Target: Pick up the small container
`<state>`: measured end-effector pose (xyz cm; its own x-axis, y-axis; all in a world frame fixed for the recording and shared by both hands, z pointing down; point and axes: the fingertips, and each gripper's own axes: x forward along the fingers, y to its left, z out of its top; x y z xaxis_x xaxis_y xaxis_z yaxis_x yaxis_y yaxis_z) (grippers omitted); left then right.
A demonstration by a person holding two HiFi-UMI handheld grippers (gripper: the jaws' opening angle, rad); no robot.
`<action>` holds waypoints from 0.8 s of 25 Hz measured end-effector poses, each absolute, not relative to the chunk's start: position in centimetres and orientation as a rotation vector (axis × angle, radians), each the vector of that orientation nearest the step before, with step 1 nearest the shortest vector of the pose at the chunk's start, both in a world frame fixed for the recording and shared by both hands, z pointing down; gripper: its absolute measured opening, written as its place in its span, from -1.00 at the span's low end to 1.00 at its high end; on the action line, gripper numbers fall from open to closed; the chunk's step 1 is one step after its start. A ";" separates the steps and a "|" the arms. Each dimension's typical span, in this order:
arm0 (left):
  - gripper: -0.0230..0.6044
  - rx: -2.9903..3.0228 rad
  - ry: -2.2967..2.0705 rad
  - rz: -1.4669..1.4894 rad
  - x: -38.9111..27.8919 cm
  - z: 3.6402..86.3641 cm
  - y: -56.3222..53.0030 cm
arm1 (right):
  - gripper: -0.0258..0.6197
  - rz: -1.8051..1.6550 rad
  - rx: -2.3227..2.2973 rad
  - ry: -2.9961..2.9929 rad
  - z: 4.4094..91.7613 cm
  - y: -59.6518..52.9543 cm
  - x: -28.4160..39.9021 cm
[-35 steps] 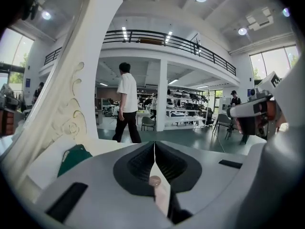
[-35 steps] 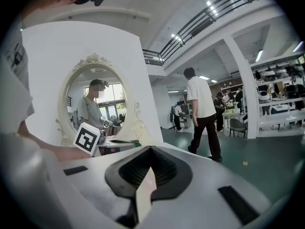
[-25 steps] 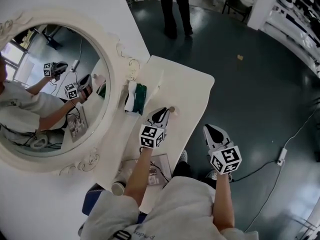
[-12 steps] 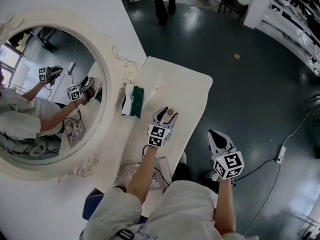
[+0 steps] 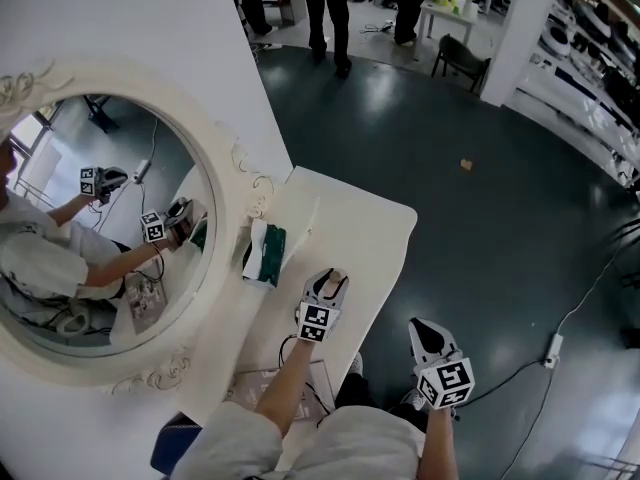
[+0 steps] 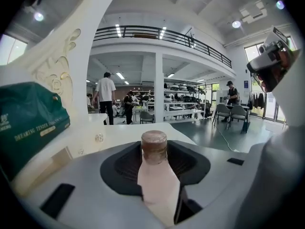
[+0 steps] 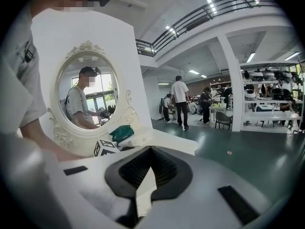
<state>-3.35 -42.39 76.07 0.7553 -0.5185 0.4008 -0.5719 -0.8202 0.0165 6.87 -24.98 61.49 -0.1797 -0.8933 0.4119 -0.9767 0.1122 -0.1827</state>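
The small container (image 6: 153,162), a pale pink bottle with a brown cap, lies lengthwise between the jaws of my left gripper (image 6: 155,175). The jaws are closing and rest against both of its sides. From the head view, that left gripper (image 5: 330,281) hovers over the middle of the white table (image 5: 375,223), with the container (image 5: 338,276) poking out at its tip. My right gripper (image 5: 428,336) hangs off the table's right edge over the dark floor. The right gripper (image 7: 145,194) is shut, nothing between its jaws.
A green tissue pack (image 5: 268,250) lies by the oval mirror (image 5: 100,228) on the table's left; it also shows in the left gripper view (image 6: 28,123). Papers (image 5: 262,388) lie at the near end. People (image 5: 325,8) stand far back. A cable (image 5: 580,303) runs across the floor.
The left gripper moved forward to the container, which stood just off its tip, and took it between its jaws. The right gripper barely shifted. The head view tilted up.
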 end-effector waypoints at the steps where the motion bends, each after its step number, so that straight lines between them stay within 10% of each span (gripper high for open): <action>1: -0.36 2.813 -0.884 0.574 -3.4 76.1 -42.5 | -0.87 0.618 1.880 -2.182 61.6 -25.0 7.0; 20: -0.42 2.776 -0.901 0.597 -3.4 75.3 -42.8 | -0.87 0.642 1.944 -2.162 62.1 -24.8 9.7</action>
